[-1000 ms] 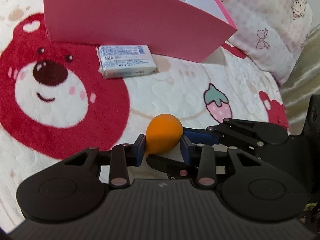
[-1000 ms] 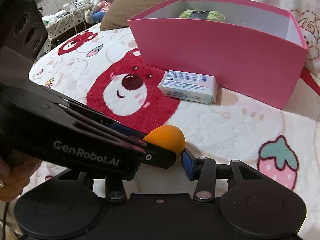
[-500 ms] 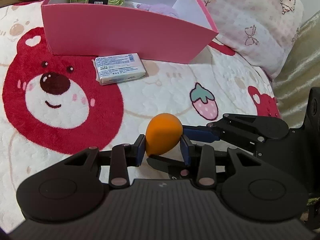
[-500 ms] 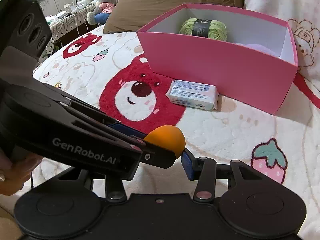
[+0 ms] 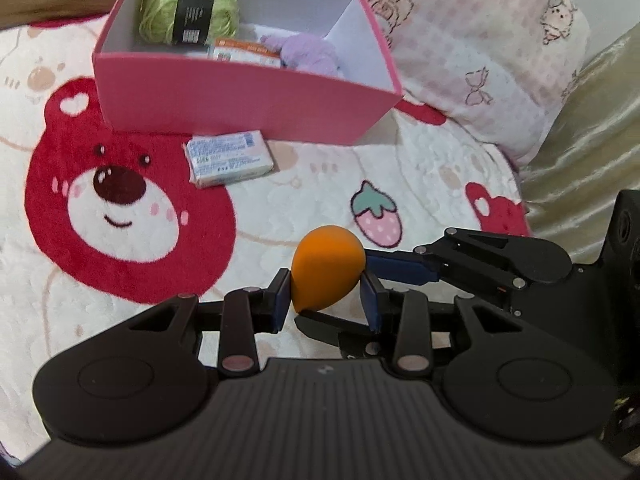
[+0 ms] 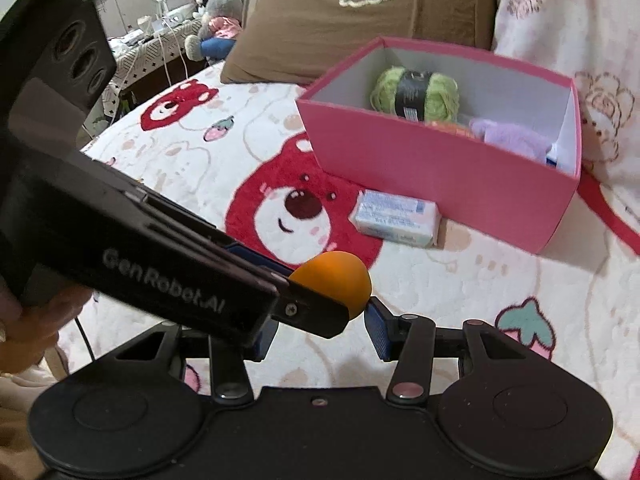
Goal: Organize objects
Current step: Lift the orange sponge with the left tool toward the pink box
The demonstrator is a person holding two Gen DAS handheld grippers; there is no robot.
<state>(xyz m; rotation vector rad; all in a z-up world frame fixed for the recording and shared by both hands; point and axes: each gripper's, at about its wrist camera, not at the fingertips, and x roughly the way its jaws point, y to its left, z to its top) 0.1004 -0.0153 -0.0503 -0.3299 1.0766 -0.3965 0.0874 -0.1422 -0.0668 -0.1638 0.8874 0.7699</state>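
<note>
An orange egg-shaped sponge (image 5: 326, 266) hangs above the bear-print blanket (image 5: 120, 208). My left gripper (image 5: 326, 304) is shut on it, one blue pad on each side. The right gripper (image 6: 320, 328) comes in from the right side with the sponge (image 6: 336, 276) between its jaws, which are opening. Its visible pad (image 6: 376, 320) sits just off the sponge's edge. The left gripper's body hides its other pad. Farther back stands a pink box (image 5: 240, 96) holding green yarn (image 5: 188, 12), a purple plush (image 5: 308, 54) and an orange-labelled packet (image 5: 244, 50).
A white-and-blue wrapped pack (image 5: 230, 158) lies on the blanket just in front of the box (image 6: 440, 168). A pink-patterned pillow (image 5: 480, 60) and a brown pillow (image 6: 360, 12) lie behind the box. A hand (image 6: 24, 332) holds the left gripper. The bed's edge is at the far left.
Both grippers have risen together with the sponge, so the box looks farther off and its inside now shows. The right gripper's visible pad has edged outward.
</note>
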